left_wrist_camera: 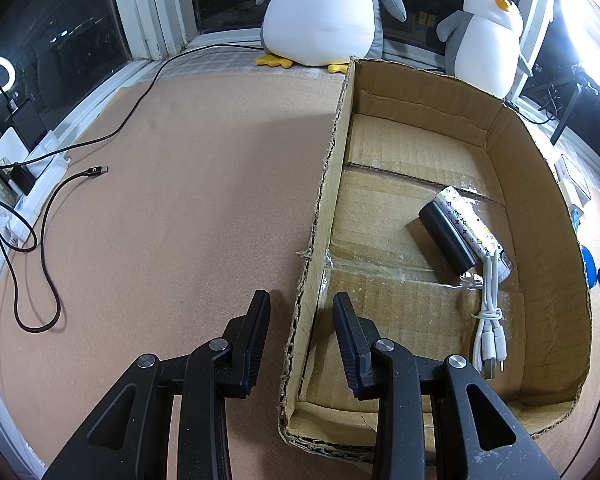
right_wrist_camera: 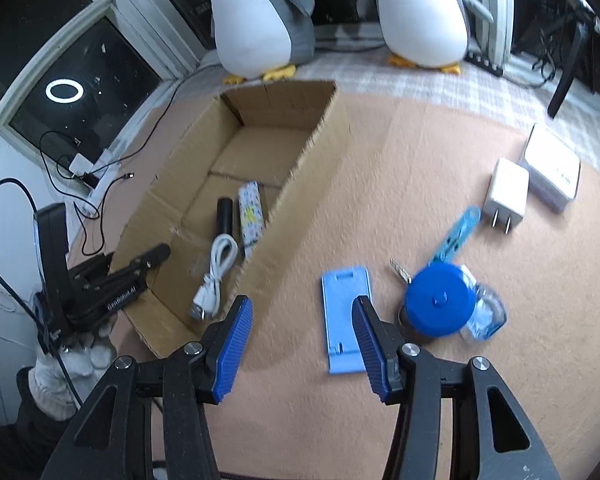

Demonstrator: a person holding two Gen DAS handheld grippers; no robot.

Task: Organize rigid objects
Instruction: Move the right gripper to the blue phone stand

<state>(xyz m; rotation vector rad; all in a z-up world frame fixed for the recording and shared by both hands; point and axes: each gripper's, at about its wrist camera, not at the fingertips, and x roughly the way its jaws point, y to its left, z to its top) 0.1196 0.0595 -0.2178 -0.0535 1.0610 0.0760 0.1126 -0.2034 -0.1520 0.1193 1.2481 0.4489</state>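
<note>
Left tool (left_wrist_camera: 302, 320): spread wide, empty, straddling the near left wall of the open brown cardboard box (left_wrist_camera: 548, 184). Right tool (right_wrist_camera: 302, 328): spread wide, empty, over the pinkish cork worktop (right_wrist_camera: 460, 400) just right of the box.

In the box, nearest: coiled white USB cable (left_wrist_camera: 488, 320). Beyond it, lying side by side and touching: black cylinder (left_wrist_camera: 446, 238) and white patterned cylinder (left_wrist_camera: 474, 228), toward the right wall.

On the worktop right of the box, nearest: light-blue flat plastic stand (right_wrist_camera: 344, 316), blurred. Beside it: round blue-lidded container (right_wrist_camera: 438, 304) and small clear packet (right_wrist_camera: 486, 314). Farther: light-blue slotted strip (right_wrist_camera: 458, 236), white plug adapter (right_wrist_camera: 504, 194), white rectangular box (right_wrist_camera: 552, 176).

At the far edge: two grey-and-white plush penguins (left_wrist_camera: 324, 12).
</note>
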